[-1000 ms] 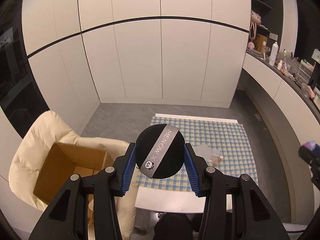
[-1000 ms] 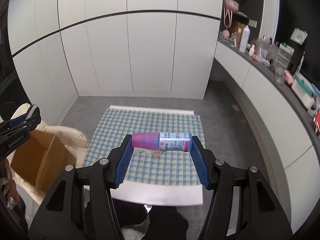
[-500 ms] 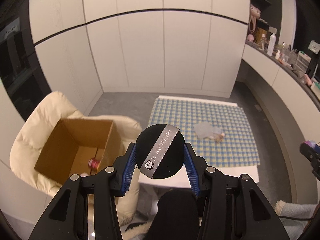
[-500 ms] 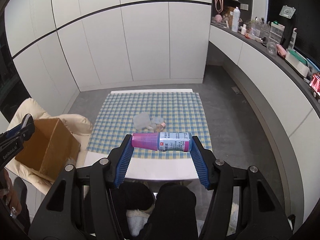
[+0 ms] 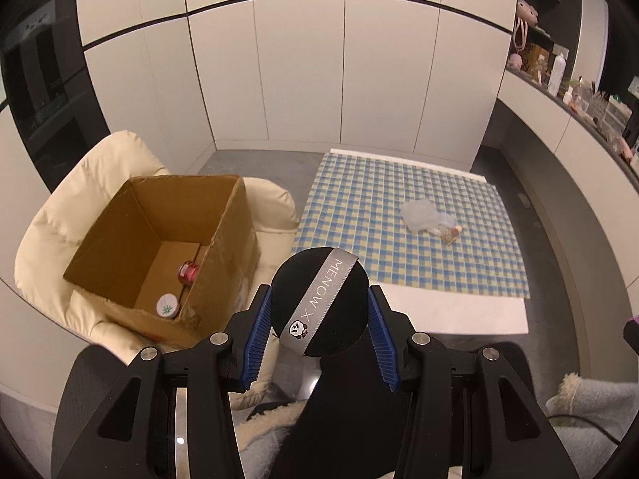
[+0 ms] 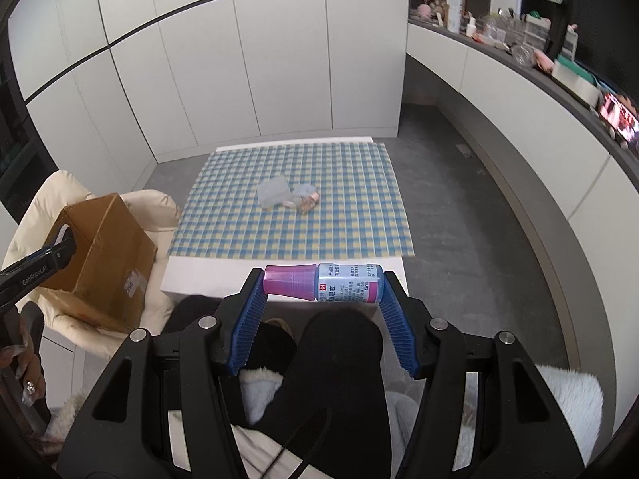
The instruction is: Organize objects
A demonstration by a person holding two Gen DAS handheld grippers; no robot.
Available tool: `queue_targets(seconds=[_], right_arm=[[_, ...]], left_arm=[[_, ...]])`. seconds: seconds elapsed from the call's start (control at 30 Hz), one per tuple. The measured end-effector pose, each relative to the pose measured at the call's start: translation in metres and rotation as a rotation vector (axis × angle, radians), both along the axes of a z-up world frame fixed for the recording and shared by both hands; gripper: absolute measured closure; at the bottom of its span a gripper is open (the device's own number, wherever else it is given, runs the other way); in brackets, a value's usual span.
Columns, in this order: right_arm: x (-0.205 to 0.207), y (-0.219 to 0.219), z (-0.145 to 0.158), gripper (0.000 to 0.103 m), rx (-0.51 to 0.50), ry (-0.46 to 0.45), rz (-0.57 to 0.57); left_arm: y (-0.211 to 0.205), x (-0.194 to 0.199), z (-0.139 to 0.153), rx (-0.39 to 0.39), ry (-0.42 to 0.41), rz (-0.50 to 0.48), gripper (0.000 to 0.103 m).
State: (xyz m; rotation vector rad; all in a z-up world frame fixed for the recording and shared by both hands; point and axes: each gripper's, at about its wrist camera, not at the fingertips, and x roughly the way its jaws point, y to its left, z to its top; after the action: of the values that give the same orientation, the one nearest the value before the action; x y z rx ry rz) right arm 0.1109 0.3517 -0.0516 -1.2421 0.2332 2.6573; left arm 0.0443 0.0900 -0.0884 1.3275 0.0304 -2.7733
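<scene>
the left gripper points steeply down, blue pads clamped on a black puff; the right gripper, right of it, pinches a small bottle endwise

Cardboard box now nearer, its inside contents visible.

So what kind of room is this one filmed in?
Probably a home living or utility room: floor-to-ceiling white cabinets, a low table with a checked cloth, a cream armchair holding a cardboard box, and a cluttered counter.
</scene>
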Motion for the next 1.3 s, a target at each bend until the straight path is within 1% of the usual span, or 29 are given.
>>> queue_targets(seconds=[0.13,0.23,0.33,0.47,0.73,0.83,1.07,1.3], right_arm=[[0.02,0.007,-0.016,0.043,-0.028,-0.025,-0.01],[0.029,0.008,-0.025,0.043,-0.033,-0.051,-0.009],[0.035,0.009,-0.033,0.043,-0.011,-0.08,0.006],[0.036,0.011,-0.039,0.043,-0.014,-0.103,0.021],[0.03,0.009,-0.035,0.043,-0.005,-0.093,0.043],[0.029,0.009,-0.037,0.043,-0.009,-0.097,0.048],[0.027,0.006,-0.035,0.043,-0.004,-0.094,0.052],[0.018,0.001,-0.036,0.043,-0.002,-0.104,0.066]], left_arm=[[0.004,0.014,-0.006,-0.021,-0.005,-0.022,0.056],[0.006,0.021,-0.011,-0.019,-0.012,-0.025,0.056],[0.007,0.023,-0.019,-0.013,-0.028,-0.019,0.056],[0.009,0.027,-0.028,-0.003,-0.052,-0.017,0.056],[0.012,0.026,-0.034,0.009,-0.077,-0.016,0.056],[0.011,0.026,-0.033,0.004,-0.071,-0.011,0.056],[0.002,0.023,-0.031,0.006,-0.065,0.015,0.056],[-0.006,0.02,-0.037,0.008,-0.082,0.034,0.056]])
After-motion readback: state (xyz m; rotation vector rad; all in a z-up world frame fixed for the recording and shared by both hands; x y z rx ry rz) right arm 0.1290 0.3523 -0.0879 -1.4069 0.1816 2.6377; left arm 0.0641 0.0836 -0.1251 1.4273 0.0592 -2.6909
